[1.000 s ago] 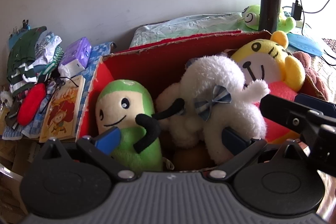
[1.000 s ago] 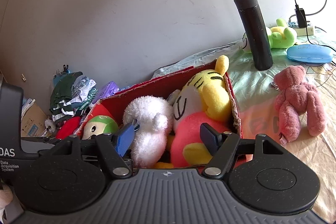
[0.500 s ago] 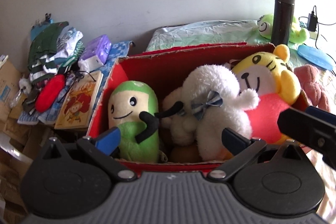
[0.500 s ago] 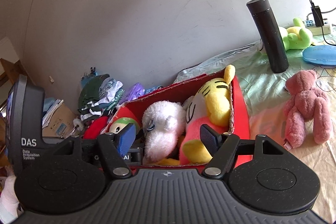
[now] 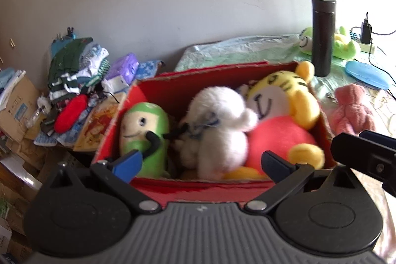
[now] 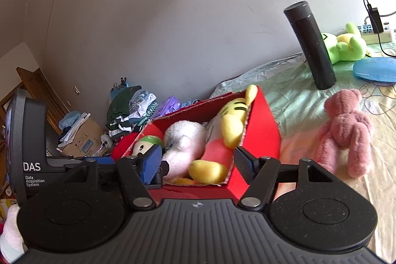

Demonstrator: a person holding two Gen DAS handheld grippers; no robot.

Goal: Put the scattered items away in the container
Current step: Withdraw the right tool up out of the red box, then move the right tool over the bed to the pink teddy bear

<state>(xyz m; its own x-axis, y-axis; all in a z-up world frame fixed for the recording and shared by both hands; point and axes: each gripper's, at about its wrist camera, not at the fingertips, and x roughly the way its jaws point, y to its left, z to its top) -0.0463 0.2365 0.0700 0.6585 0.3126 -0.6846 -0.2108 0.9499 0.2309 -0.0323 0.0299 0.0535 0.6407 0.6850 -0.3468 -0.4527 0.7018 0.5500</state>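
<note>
A red cardboard box [image 5: 198,81] [image 6: 262,125] on the bed holds a green plush [image 5: 143,130], a white fluffy plush [image 5: 220,120] and a yellow tiger plush [image 5: 282,100]. They also show in the right wrist view: the green plush [image 6: 148,141], the white plush [image 6: 184,142], the tiger plush [image 6: 232,123]. A pink teddy bear [image 6: 344,132] [image 5: 351,108] lies on the bed right of the box. My left gripper [image 5: 200,163] is open and empty above the box's near edge. My right gripper [image 6: 195,162] is open and empty beside it.
A black flask [image 6: 310,46] stands behind the box, with a green frog plush [image 6: 346,45] and a blue case [image 6: 375,68] beyond. A power strip [image 6: 376,32] lies by the wall. Left of the bed are piled clothes [image 5: 74,66], a book [image 5: 99,123] and cardboard boxes [image 5: 17,105].
Both grippers have pulled back and up from the box, so more of the box and bed shows. Both stay open and empty. The plush toys stay in the box.
</note>
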